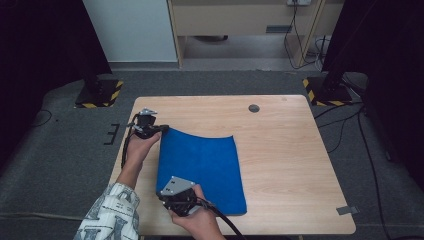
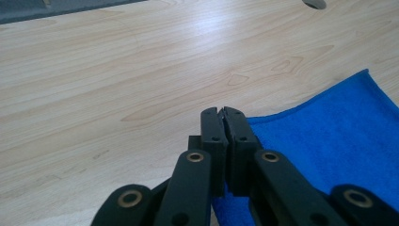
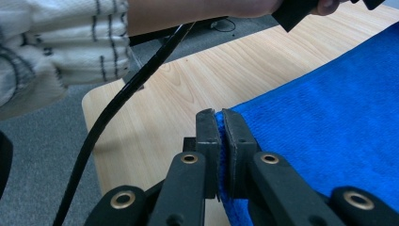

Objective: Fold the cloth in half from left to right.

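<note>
jaws of both grippers clamped on blue cloth: left gripper pinches far left corner, right gripper near left corner, cloth on wooden table.

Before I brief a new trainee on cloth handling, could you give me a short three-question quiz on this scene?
1. True or false: the left claw is clamped shut on a corner of the blue terry cloth.
2. Which edge of the cloth does the right claw grip? A) the edge at the person's left B) the edge at the person's right C) the middle of the far edge
3. What surface does the cloth lie on?

Key:
1. True; its jaws pinch the far corner at the person's left.
2. A, at the near corner.
3. The light wooden table.
</note>
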Demonstrator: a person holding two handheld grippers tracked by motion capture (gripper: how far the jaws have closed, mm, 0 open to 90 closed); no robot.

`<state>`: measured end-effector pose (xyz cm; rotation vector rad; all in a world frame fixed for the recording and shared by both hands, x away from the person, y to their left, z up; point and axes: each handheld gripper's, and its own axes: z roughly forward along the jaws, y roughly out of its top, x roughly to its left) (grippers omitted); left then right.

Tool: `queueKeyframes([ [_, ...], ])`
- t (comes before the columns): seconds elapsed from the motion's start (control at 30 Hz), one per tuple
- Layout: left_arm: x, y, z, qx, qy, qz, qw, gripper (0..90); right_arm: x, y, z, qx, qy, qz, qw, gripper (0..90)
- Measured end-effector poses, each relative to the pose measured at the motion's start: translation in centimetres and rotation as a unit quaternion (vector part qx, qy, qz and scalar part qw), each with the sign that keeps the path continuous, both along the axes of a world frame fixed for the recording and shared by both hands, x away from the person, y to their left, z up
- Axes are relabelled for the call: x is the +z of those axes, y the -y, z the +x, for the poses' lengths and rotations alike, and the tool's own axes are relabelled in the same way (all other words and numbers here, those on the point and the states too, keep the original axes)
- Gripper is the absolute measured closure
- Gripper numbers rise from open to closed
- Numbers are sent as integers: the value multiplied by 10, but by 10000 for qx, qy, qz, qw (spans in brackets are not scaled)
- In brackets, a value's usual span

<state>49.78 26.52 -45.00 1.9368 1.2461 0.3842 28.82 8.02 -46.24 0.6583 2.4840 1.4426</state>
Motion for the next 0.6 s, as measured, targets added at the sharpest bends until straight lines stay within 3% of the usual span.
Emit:
queueKeyframes([
  [0.17, -1, 2, 1, 10, -42, -16, 10000, 876, 0, 1, 5, -18, -21, 7, 10000, 865],
  [0.4, -7, 32, 9, -60, -204, 80, 9997, 874, -4, 24, 3, -74, -69, 70, 9999, 865],
  [0.6, -16, 62, 15, -180, -290, 12, 9994, 873, -10, 51, 0, -194, -93, 61, 9998, 866],
])
